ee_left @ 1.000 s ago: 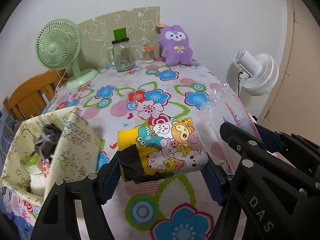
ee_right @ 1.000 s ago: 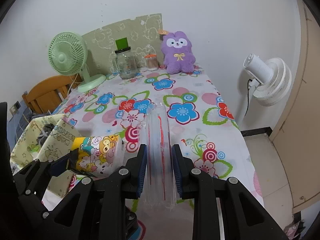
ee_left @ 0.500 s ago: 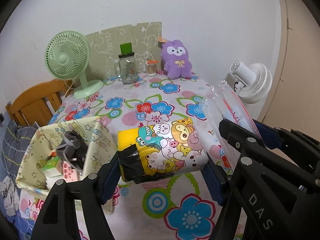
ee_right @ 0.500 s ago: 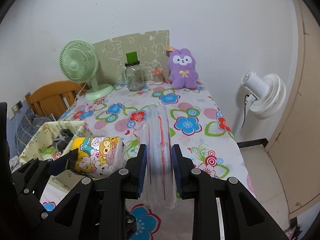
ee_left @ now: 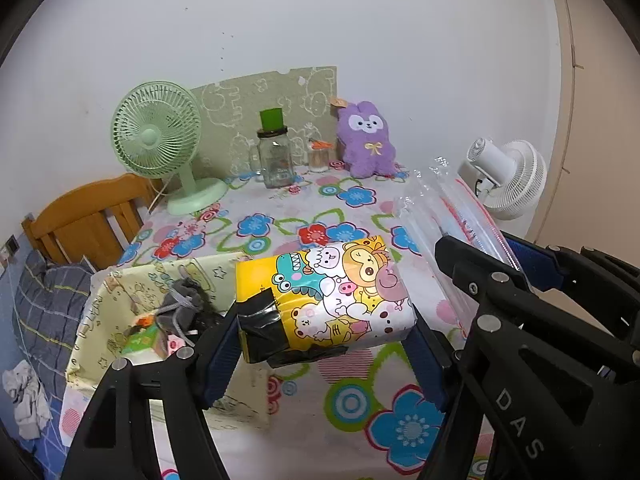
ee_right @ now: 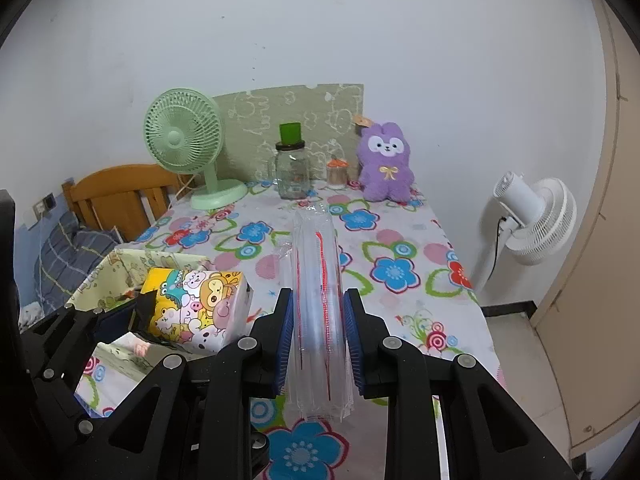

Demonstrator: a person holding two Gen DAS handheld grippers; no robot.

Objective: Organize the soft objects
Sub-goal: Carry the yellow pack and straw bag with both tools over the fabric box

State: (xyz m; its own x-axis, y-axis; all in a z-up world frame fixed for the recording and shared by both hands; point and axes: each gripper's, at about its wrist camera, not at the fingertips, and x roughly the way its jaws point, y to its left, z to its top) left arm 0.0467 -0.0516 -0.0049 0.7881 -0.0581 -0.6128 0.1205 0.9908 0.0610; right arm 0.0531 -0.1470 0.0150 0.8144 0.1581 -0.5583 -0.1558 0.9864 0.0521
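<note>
Tissue pack (ee_left: 324, 300) pinched in left gripper (ee_left: 320, 344), held above fabric bin (ee_left: 120, 300) to its left. Right gripper (ee_right: 318, 320) clamps clear bag roll (ee_right: 318, 280) — slippery plastic, could slide out if squeeze loosens.

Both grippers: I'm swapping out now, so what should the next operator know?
Left gripper: shut on the cartoon tissue pack, held above the table beside the fabric basket.
Right gripper: shut on the clear zip bags, held over the floral tablecloth.
Done: grey pouch and small packs sit in the basket.
Left: stow both held items; purple plush remains by the wall.
</note>
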